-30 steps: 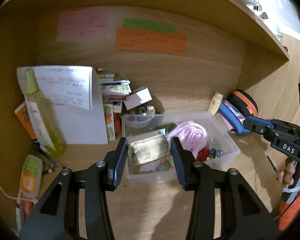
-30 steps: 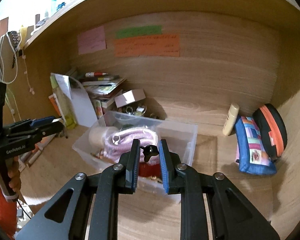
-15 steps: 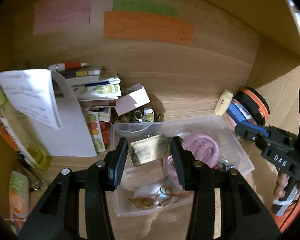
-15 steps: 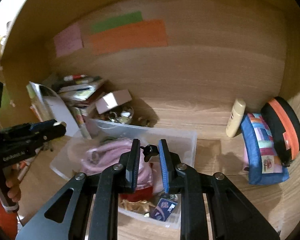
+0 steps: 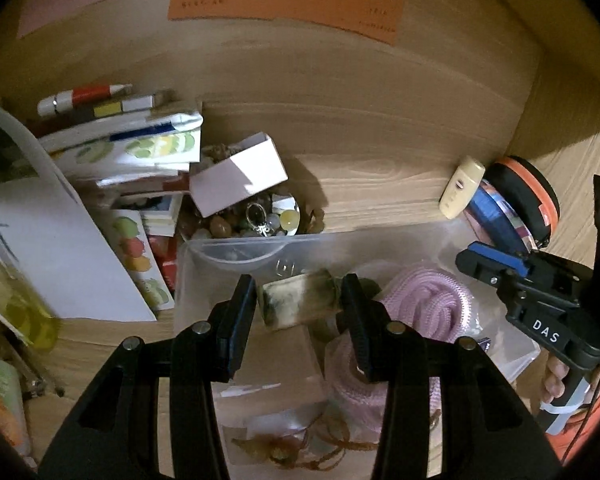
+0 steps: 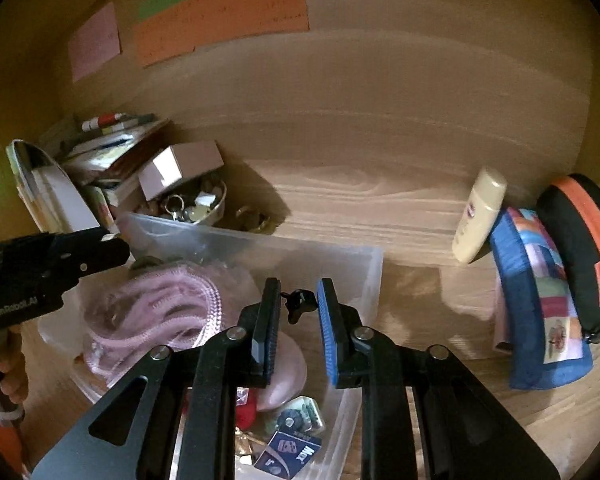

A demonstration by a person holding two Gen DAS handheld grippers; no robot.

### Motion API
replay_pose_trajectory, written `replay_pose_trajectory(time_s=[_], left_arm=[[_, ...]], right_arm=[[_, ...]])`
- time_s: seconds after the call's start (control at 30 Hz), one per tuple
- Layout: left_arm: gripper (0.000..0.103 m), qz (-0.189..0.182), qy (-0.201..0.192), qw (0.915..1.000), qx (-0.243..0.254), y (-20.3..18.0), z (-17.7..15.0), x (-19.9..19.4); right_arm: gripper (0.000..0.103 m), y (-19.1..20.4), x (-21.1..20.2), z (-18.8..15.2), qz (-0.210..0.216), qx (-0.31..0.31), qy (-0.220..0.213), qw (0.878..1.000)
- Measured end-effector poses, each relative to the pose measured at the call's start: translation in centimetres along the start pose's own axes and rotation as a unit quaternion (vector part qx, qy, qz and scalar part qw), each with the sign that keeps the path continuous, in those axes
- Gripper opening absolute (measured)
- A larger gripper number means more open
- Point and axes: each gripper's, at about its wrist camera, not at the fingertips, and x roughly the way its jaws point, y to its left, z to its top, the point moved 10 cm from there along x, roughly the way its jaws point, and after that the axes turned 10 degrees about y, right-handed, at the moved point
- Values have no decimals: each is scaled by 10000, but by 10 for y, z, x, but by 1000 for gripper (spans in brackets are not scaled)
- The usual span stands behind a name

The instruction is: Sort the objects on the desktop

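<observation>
My left gripper (image 5: 298, 306) squeezes a little gold box (image 5: 298, 304), mid-frame, above the clear bin (image 5: 204, 256) for dropping. My right gripper (image 6: 299, 306) pinches a small black clip (image 6: 298, 304).

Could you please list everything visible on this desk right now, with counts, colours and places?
Storage bin: one, clear plastic, centre.
Rope bundle: one, pink, inside bin.
Pale block: one, beige, between left gripper's pads.
Small clip: one, black, between right gripper's pads.
Small box: one, white, behind bin.
Trinket dish: one, mixed, behind bin.
Booklet stack: several, left rear.
Wall notes: three; pink, green, orange.
Tube: one, cream, right.
Pouches: two; blue patchwork, black-orange; right.
Left gripper: black.
Right gripper: black, blue pad.
</observation>
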Motion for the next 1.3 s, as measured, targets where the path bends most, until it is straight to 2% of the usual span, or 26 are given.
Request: replay_pose_trajectory(time_s=[0.2,0.4,0.47,0.53,0.6,0.7,0.77,0.8,1.0,1.07,1.2,1.3], left_arm=[[44,-125,32,9999,18,-2,-1,4],[44,-85,-108,9999,74,-6,1,1],[46,-17,-133,9999,103,-6,1,2],[47,-9,-104,9999,116,-7,1,4],[47,-36,-88,9999,128,-9,0,3],[57,80,-159,9997,171,-11,2,-4],[62,168,-225,9993,239,-13,1,-10],[64,210,-285,9990,275,-14,1,-15],[76,339,-412,9981,317,-16,-4,-36],[76,376,-358,9980,372,-18,-8,-42],[78,522,-372,9974,334,-17,-17,-57],[80,447,-312,9982,240,-17,-26,-67]], right_arm=[[17,9,0,0,-286,-292,-186,9990],[19,13,-6,4,-279,-332,-318,9986],[32,12,-6,4,-313,-286,-308,9986],[39,11,-7,5,-389,-272,-343,9983],[40,12,-12,6,-400,-289,-396,9980],[51,12,-22,8,-449,-267,-483,9975],[69,11,-30,9,-551,-242,-565,9966],[73,10,-34,9,-634,-220,-606,9959],[79,13,-57,3,-802,-220,-646,9944],[84,14,-63,0,-827,-194,-641,9943],[87,18,-80,-9,-859,-169,-704,9937],[97,23,-93,-18,-856,-134,-732,9935]])
